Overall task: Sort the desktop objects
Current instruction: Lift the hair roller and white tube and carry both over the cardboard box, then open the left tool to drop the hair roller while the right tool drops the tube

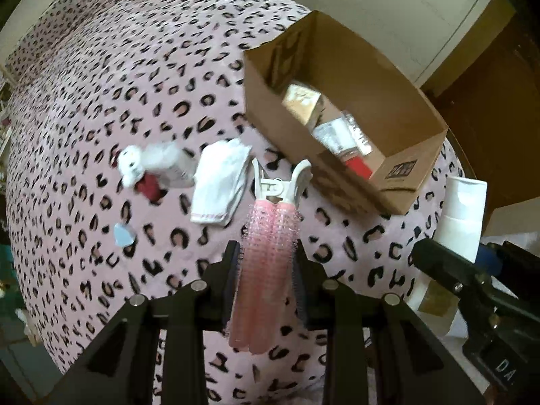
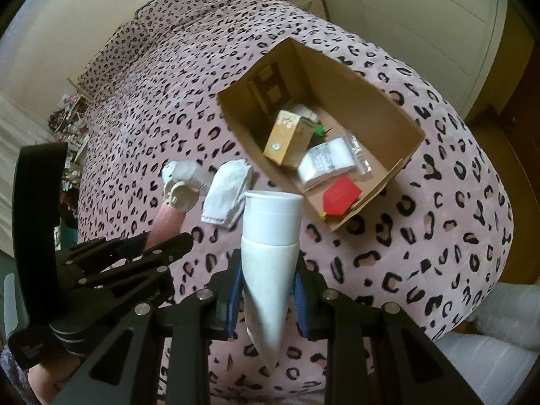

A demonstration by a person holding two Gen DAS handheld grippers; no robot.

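A: Left gripper point(image 1: 266, 266): jaws clamped on the pink bristled hair-roller clip with a white plastic hinge point(image 1: 270, 236). Its long axis runs straight out along the fingers, hinge end foremost.

B: And the right gripper point(image 2: 268, 276)?

A: Jaws closed on the white squeeze tube with a wide flip cap point(image 2: 270, 236), gripped on the soft body with the cap forward. Same alignment, axis along the fingers.

B: Where's the open brown cardboard box point(image 2: 388, 114) from each?

A: Ahead and to the right of both, resting on the pink leopard-print bed cover point(image 2: 438, 236). Judgement: the tube's cap sits nearer the box's near corner than the clip does, so the right hand is better placed to drop first.

B: Still unsorted?

A: Folded white cloth point(image 1: 219, 182) and a small white plush toy point(image 1: 145, 165), lying on the cover left of the box.
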